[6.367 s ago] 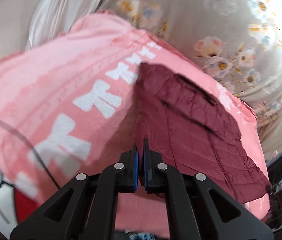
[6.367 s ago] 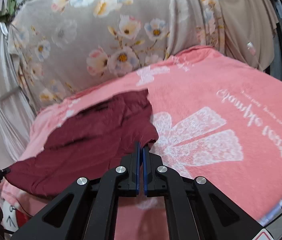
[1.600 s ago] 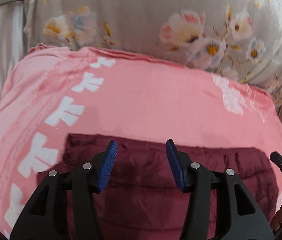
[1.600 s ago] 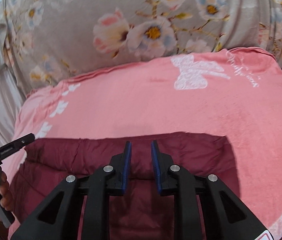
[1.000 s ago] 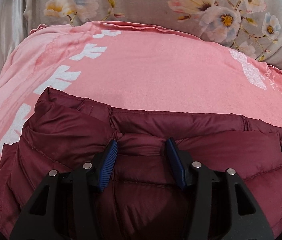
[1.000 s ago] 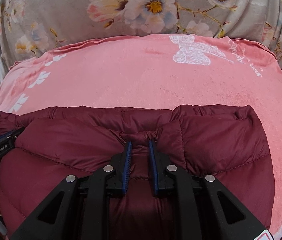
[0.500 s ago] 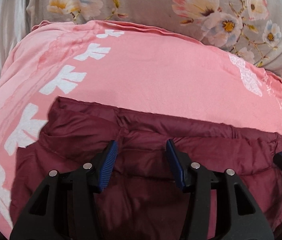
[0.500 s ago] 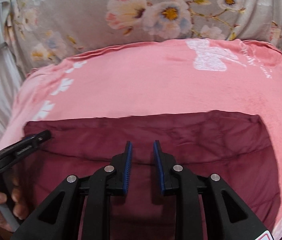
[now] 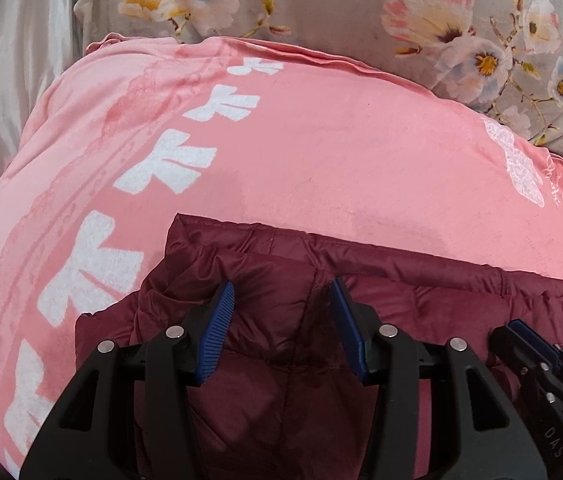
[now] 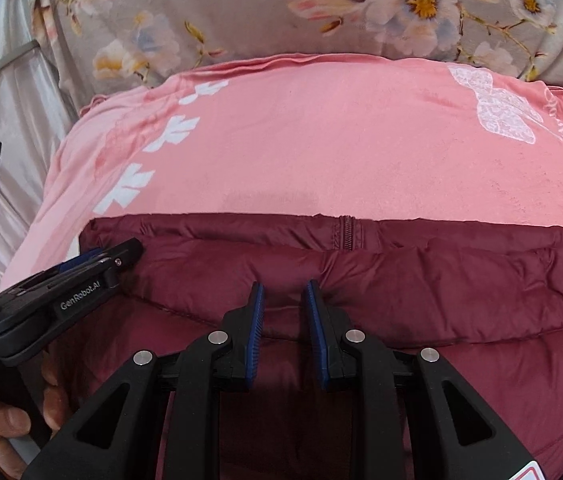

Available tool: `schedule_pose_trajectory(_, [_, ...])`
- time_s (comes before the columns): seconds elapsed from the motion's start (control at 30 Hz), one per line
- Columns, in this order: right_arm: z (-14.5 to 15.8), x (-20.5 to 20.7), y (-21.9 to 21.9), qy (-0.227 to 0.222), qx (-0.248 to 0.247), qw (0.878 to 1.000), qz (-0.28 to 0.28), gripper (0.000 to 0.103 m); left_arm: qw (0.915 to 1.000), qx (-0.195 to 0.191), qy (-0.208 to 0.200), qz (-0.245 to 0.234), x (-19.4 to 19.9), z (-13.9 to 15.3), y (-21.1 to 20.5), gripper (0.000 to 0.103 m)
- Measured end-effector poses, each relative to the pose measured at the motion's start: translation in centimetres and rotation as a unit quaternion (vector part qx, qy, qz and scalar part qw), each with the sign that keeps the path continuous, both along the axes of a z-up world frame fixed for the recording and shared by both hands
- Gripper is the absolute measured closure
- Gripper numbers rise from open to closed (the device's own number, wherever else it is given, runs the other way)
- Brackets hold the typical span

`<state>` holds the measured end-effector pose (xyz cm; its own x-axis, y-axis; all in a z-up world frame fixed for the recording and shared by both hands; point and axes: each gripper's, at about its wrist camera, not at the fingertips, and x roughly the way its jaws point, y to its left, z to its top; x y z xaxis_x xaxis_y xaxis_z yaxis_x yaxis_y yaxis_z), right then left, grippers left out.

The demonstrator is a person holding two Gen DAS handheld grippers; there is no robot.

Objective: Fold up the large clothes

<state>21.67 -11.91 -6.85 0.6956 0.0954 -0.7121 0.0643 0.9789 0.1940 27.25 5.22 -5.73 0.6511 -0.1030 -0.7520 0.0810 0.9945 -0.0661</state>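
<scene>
Both claws over maroon jacket (image 9: 421,280), near hem hidden (frame-cut), contact unclear

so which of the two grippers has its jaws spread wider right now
The left gripper: its blue pads stand well apart over the maroon jacket. The right gripper shows only a narrow gap.
</scene>
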Motion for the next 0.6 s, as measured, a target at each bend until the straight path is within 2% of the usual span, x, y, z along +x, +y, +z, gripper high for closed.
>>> schedule_pose_trajectory(0.13, [-1.0, 0.3, -0.1, 0.007, 0.002, 1.0, -0.002, 0.085, 1.0, -0.007, -0.001, 0.004, 0.1, -1.1, 0.4, 0.054])
schedule_pose_trajectory(0.27, [-1.7, 0.6, 0.4, 0.011, -0.022, 1.0, 0.005, 0.086, 0.9999, -0.003, -0.011, 0.004, -0.1, -1.7, 0.3, 0.054])
schedule_pose_trajectory(0.6, [-2.2, 0.6, 0.9, 0.004, -0.04, 0.999, 0.002, 0.086, 0.9998, -0.004, -0.018, 0.006, -0.1, -2.2, 0.1, 0.054])
